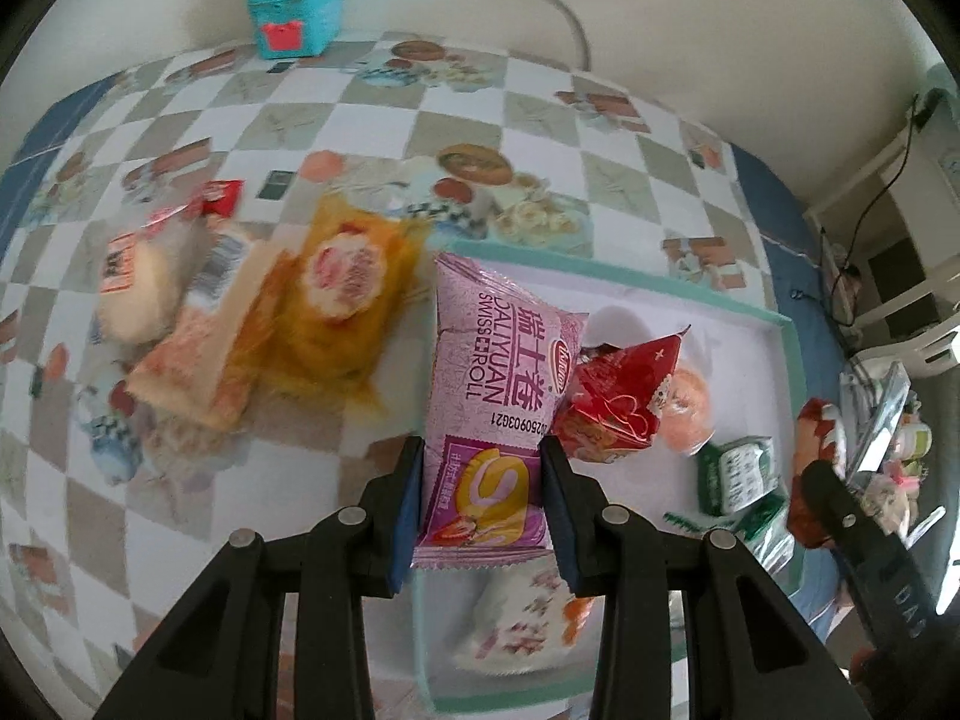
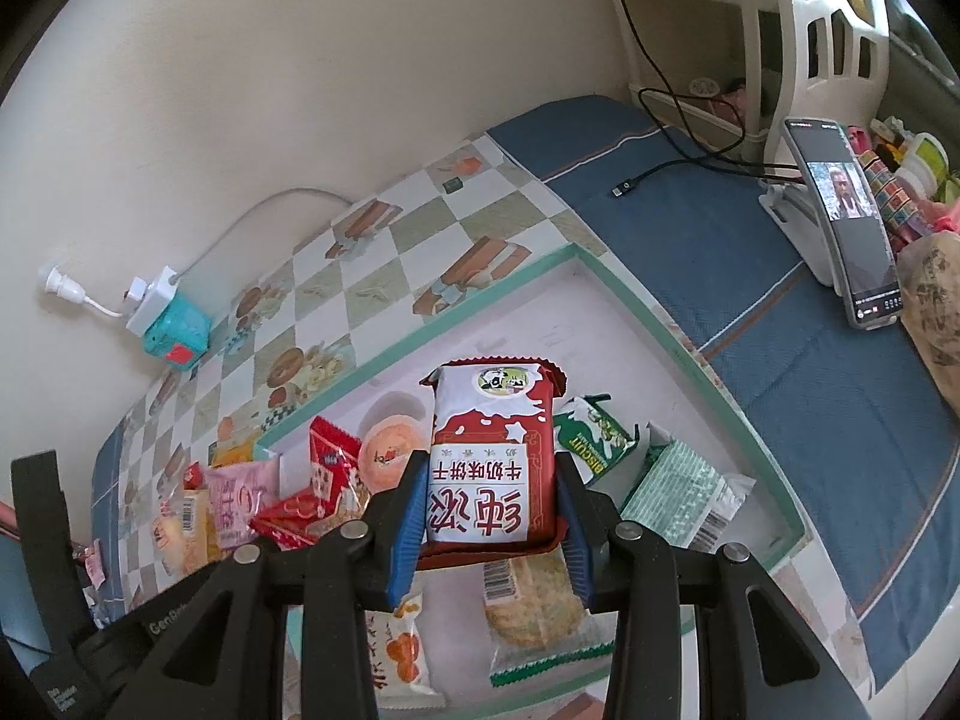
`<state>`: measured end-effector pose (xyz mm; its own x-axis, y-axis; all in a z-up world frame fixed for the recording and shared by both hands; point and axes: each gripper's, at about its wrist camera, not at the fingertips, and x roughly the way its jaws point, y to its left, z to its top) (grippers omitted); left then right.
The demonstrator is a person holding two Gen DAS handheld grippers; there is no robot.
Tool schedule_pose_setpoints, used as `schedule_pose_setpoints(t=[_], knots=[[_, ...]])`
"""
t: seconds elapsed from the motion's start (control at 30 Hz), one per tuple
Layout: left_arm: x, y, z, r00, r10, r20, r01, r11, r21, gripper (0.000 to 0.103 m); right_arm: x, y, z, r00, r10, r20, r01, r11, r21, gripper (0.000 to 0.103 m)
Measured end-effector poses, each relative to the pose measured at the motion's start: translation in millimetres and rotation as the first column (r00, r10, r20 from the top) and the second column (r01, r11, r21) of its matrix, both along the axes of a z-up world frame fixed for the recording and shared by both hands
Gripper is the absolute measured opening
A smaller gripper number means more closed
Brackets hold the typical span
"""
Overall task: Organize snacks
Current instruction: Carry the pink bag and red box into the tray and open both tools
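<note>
My left gripper (image 1: pixel 480 504) is shut on a pink Swiss roll packet (image 1: pixel 492 372), which hangs over the left edge of the white tray with a teal rim (image 1: pixel 600 273). My right gripper (image 2: pixel 489 507) is shut on a red and white milk biscuit packet (image 2: pixel 492 456) above the same tray (image 2: pixel 690 348). In the tray lie a red packet (image 1: pixel 618 402), an orange round snack (image 1: pixel 690 414), green biscuit packets (image 2: pixel 678 492) and a flowered white packet (image 1: pixel 516 624). Left of the tray, on the checked cloth, lie a yellow-orange packet (image 1: pixel 342 306) and pale bread packets (image 1: pixel 180 324).
A teal box with a white power adapter (image 1: pixel 300 6) stands at the wall. On the blue cloth to the right, a phone on a stand (image 2: pixel 846 222) and a black cable (image 2: pixel 672 162). A white rack (image 2: pixel 822 30) and more goods crowd the far right.
</note>
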<state>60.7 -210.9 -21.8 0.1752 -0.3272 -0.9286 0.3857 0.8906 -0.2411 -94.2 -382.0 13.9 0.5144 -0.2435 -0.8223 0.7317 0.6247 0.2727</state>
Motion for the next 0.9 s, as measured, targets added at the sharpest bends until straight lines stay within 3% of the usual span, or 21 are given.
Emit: schedule_pose_setpoints(t=[0.23,0.53,0.9], knots=[[2.5,-25.4,-5.0,0.998,-0.043,0.037,0.045,0.998,-0.046,0.039,9.3,-9.1,-10.8,1.000,0.006,-0.004,-0.006,1.000,-0.014,0.042],[5.8,-39.4,-18.4,0.994,-0.078,0.074,0.079,0.997,-0.004,0.040,24.0,-16.6,-28.3,1.000,0.009,-0.012,-0.010,1.000,-0.023,0.042],[6.8,-35.8,-3.1,0.992,-0.080,0.100,0.078,0.997,0.017,0.040,21.0,-22.4,-32.7,1.000,-0.020,-0.003,0.020,1.000,-0.012,0.042]])
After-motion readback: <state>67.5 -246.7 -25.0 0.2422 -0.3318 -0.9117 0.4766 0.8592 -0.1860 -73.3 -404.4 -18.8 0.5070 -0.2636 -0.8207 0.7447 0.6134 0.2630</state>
